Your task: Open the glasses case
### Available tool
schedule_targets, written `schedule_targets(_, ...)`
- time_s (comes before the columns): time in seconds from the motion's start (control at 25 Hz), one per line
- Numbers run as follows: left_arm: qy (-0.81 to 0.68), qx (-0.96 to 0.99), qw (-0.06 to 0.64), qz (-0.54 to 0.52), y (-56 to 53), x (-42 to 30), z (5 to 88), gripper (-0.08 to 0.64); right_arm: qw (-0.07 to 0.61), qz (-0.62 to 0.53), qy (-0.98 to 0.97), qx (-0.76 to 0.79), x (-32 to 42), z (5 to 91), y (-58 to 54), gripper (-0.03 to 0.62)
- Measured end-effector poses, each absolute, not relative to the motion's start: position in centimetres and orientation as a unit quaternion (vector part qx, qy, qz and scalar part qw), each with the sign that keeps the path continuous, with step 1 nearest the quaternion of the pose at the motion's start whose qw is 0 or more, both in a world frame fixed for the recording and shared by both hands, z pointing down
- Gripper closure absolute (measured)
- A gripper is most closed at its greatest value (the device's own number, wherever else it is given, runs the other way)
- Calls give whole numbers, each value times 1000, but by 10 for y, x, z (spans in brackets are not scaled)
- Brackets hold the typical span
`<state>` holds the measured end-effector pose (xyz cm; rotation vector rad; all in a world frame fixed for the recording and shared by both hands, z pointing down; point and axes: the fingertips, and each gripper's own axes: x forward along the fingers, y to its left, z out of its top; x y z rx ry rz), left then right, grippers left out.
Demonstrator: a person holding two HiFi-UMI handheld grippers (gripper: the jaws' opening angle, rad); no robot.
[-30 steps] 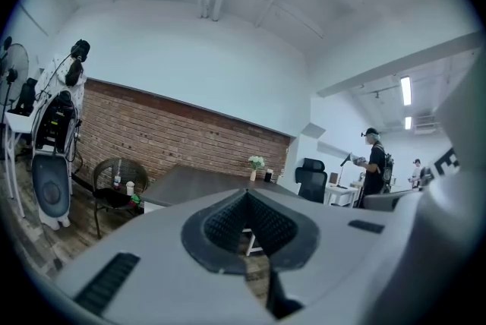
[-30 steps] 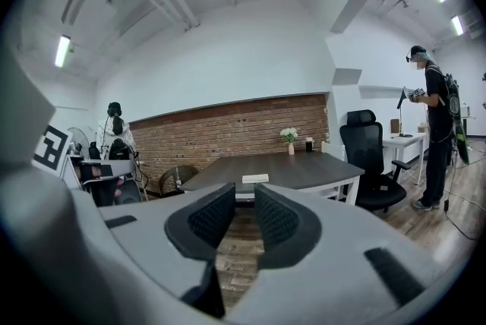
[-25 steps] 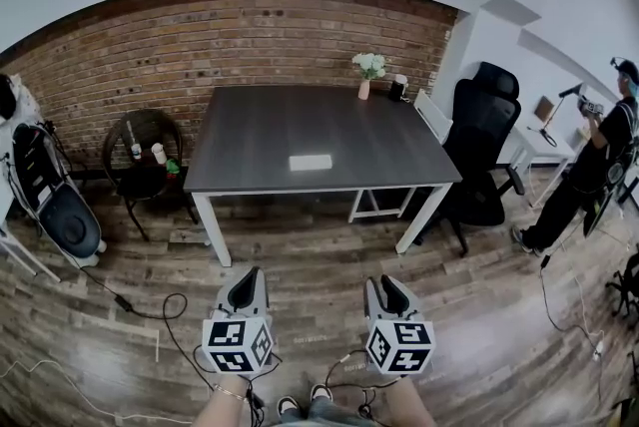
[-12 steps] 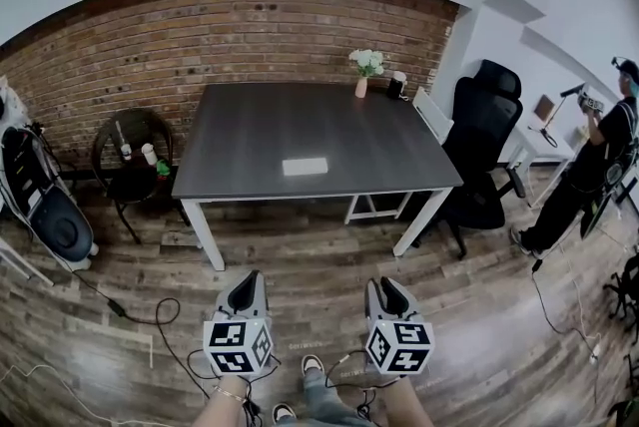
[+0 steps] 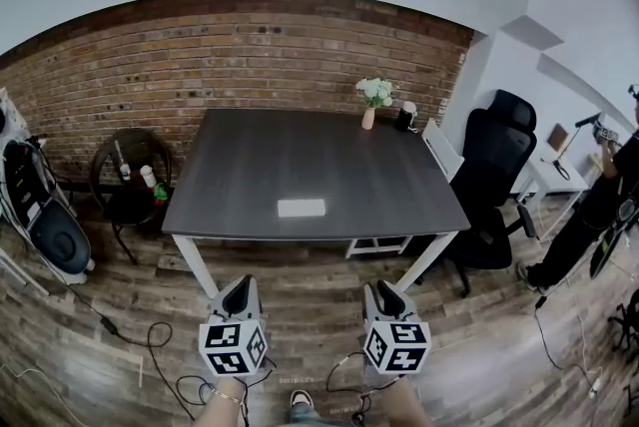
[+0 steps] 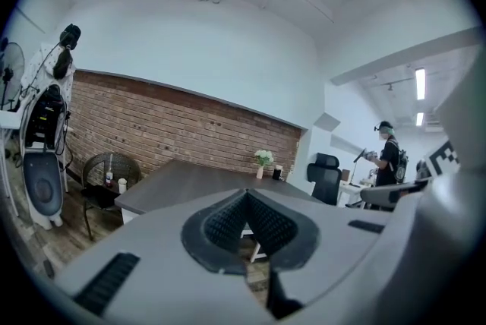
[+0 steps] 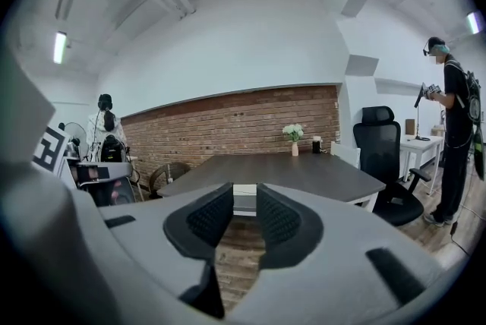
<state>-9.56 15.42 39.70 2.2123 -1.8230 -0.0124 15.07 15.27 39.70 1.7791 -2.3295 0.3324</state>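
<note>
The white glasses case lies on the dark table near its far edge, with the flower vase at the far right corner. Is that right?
Not quite. The glasses case lies on the dark table near its front edge, the one closest to the person, as the head view shows. The flower vase does stand at the far right corner.

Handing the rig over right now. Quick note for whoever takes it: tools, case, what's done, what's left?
Left tool: shut, empty.
Right tool: open, nothing between the jaws; they have just been closing a little.
Both are short of the table and touch nothing.
Case: lies flat near the table's front edge, looks closed, untouched.
Done: nothing on the case yet.
Left: reach the table, steady the case, open it.
</note>
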Motion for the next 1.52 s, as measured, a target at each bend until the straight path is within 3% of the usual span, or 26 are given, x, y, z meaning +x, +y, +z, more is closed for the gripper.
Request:
schedule_targets(0.6, -651, 744, 149, 23, 61, -64, 414, 565, 85, 138, -798, 580, 188, 414, 43, 495)
schedule_targets(1.52, -635, 758, 147, 25, -129, -92, 419, 565, 82, 139, -790, 592, 155, 417, -133, 495)
